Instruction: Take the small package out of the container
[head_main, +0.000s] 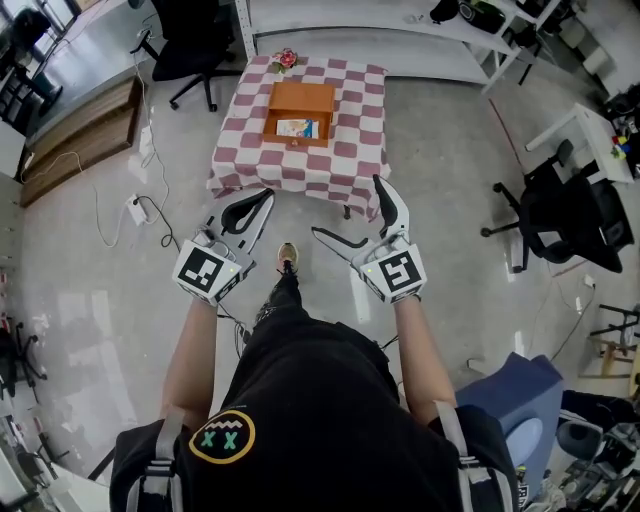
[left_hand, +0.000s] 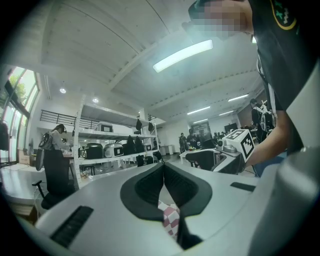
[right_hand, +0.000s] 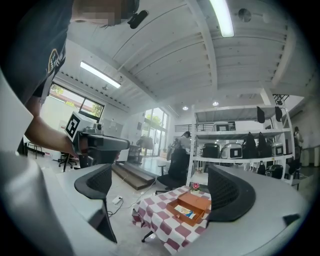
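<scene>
An open brown box (head_main: 298, 112) stands on a small table with a red-and-white checked cloth (head_main: 300, 160), far ahead of me. Inside it lies a small white and blue package (head_main: 296, 128). The right gripper view shows the same box (right_hand: 191, 207) and package (right_hand: 185, 212) between its jaws. My left gripper (head_main: 258, 203) hangs shut in front of the table's near edge, nothing in it. My right gripper (head_main: 352, 213) is open and empty beside it. In the left gripper view the closed pads (left_hand: 165, 187) hide all but a scrap of the cloth (left_hand: 170, 220).
A small pot of flowers (head_main: 287, 59) sits at the table's far edge. A black office chair (head_main: 190, 45) stands behind the table at left, another chair (head_main: 555, 210) at right. Cables and a power strip (head_main: 137, 208) lie on the floor at left.
</scene>
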